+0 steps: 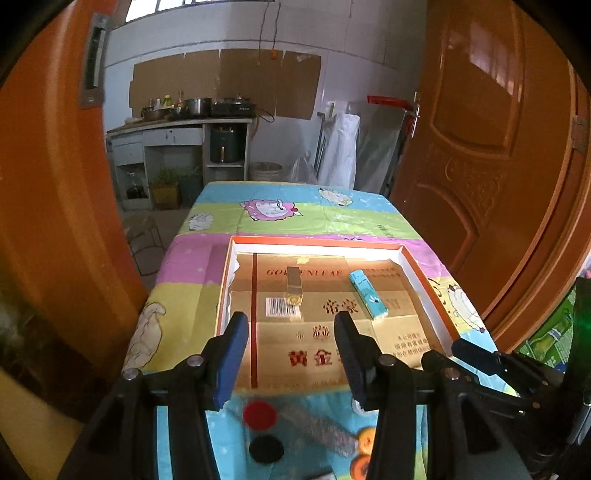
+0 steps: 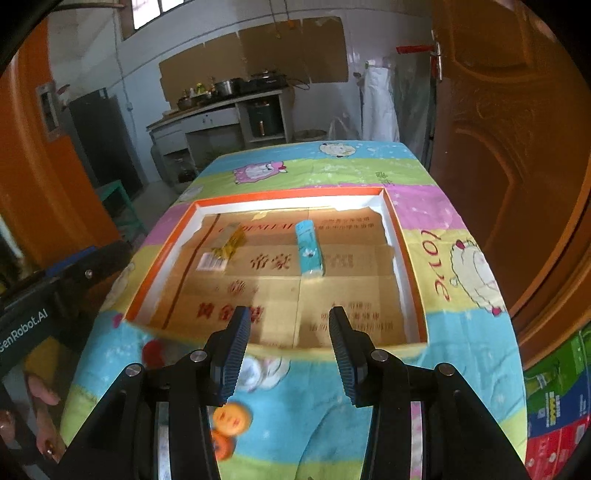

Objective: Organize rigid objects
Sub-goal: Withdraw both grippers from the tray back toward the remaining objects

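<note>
1. Left gripper (image 1: 291,332): jaws apart, empty; gold box (image 1: 294,287) just ahead in the orange-rimmed tray (image 1: 317,242).
2. Right gripper (image 2: 290,325): jaws apart, empty; turquoise box (image 2: 309,248) ahead in the tray.

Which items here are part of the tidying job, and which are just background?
Job: tray, gold box, blue box, red disc, black disc, left claw, right claw.
Background: tablecloth, door, pots.

A white tiled far wall (image 1: 236,33) carries brown cardboard sheets (image 1: 225,79). Below them, a grey kitchen counter (image 1: 177,123) holds metal pots (image 1: 197,106). Carved orange-brown wooden doors (image 1: 491,140) stand right. Daylight enters a high window (image 2: 155,11).
</note>
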Demonstrator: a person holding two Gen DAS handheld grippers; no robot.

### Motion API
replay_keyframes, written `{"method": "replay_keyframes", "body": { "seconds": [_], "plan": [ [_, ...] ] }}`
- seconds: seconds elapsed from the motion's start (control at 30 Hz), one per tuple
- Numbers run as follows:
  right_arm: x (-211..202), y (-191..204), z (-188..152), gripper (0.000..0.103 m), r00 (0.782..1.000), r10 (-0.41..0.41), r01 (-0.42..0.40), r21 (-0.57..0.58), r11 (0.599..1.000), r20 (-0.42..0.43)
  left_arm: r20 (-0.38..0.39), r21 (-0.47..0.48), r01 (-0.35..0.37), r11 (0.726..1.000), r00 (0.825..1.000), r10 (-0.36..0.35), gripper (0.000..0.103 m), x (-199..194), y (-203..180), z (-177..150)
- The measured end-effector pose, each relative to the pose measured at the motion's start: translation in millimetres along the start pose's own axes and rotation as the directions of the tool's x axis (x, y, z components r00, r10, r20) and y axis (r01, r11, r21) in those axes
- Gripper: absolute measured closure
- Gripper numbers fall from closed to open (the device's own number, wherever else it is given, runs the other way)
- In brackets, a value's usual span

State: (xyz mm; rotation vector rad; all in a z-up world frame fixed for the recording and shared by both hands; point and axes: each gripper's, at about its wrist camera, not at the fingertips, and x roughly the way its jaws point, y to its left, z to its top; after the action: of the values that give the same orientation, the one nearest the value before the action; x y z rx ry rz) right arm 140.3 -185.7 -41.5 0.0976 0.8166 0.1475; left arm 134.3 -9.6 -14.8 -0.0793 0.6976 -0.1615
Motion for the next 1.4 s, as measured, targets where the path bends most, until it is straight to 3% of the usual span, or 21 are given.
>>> {"method": "replay_keyframes", "body": {
  "seconds": [0.6, 1.03, 1.4],
  "plan": [
    [-64, 15, -64, 0.057, 0.999, 0.026, -0.025, -0.030, 0.999, 0.034, -0.046, 0.000, -0.007, 1.000, 0.999, 0.007, 0.055, -43, 1, -52],
    [-77, 52, -133, 0.057, 0.994, 0.105, -0.105, -0.178, 0.978, -0.013, -0.034, -0.002, -0.033, 0.999, 0.999, 0.033, 0.055, -66, 7, -90],
    [-73, 75, -159, 0.057, 0.987, 0.151, -0.160, -0.228, 0.960, -0.058, -0.045, 0.007, -0.064, 0.998, 0.997, 0.064, 0.055, -79, 12, -113]
  ]
}}
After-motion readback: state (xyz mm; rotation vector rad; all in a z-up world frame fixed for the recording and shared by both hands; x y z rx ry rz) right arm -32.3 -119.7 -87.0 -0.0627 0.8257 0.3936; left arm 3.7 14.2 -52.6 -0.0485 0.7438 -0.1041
